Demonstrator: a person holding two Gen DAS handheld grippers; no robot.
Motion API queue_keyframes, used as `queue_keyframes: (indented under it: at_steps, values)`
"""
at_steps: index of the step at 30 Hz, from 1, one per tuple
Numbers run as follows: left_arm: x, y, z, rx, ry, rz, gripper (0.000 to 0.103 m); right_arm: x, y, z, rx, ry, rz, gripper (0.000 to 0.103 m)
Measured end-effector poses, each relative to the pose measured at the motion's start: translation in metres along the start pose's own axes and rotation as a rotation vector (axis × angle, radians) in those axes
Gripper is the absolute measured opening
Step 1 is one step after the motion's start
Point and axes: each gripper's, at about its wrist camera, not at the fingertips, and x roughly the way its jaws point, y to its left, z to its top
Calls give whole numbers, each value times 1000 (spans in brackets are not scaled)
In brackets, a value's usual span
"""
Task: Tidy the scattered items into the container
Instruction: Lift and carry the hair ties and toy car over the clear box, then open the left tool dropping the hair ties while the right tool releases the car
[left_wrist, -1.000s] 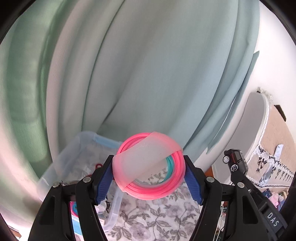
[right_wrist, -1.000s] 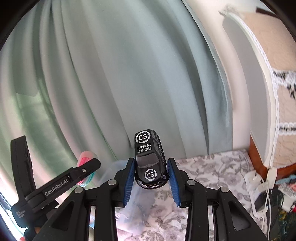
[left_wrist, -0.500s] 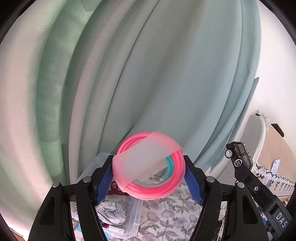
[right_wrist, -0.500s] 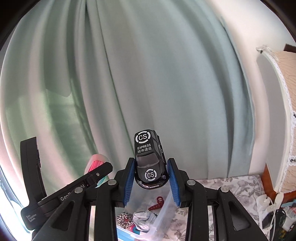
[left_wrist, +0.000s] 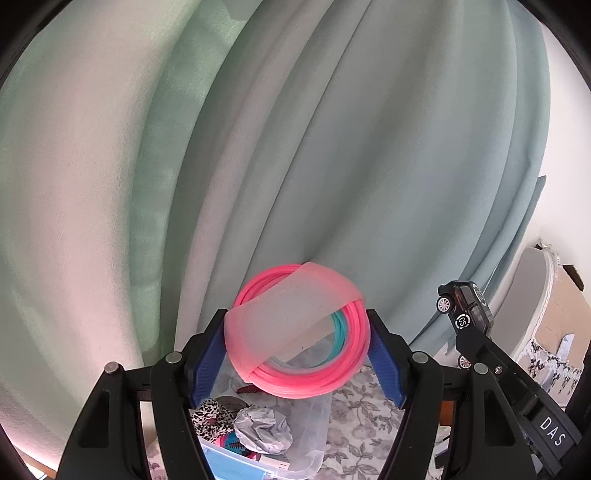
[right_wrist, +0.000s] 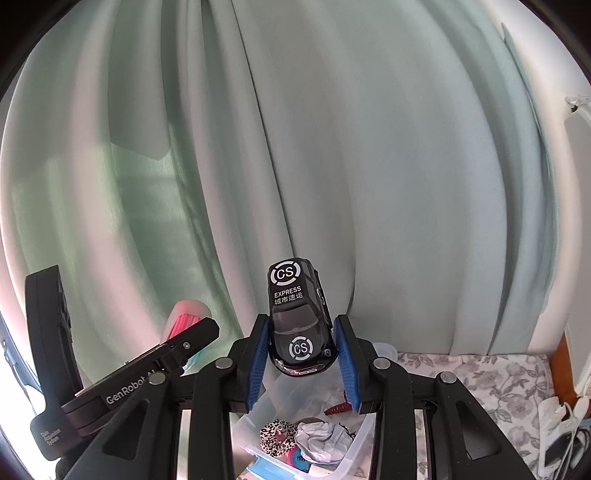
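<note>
— Between your left tongs (left_wrist: 297, 352), what do you see?

— You see a coil of pink and teal cord (left_wrist: 317, 369) with a frosted sleeve around it, pinched at its two sides by the blue pads (left_wrist: 207, 363). It hangs in the air above the clear plastic container (left_wrist: 314, 435).

— And your right tongs (right_wrist: 301, 360)?

— They are pinching a small black toy car (right_wrist: 297, 317), nose towards the camera, with "CS EXPRESS" printed on its roof. It also sits above the container, high of the rim.

— Where is the container?

— Below both tongs, on a floral cloth (right_wrist: 480, 373) in front of a pale green curtain (right_wrist: 332, 147). You can make out a leopard-print scrunchie (right_wrist: 275, 437), a crumpled grey cloth (right_wrist: 321, 439) and a dark red clip (right_wrist: 338, 408) already inside it.

— Do the tongs touch each other?

— No, they stand side by side, apart.
</note>
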Motion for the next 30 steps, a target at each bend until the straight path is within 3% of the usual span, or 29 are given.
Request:
queue_keyframes:
  at_steps: [20,30]
  values:
    - [83,43,-33,-56,205,29,72,84,2,-48,-10,225,-62,38]
    - [108,55,-36,-70,249,37,73,87,-11,-75,-30,305,-67,38]
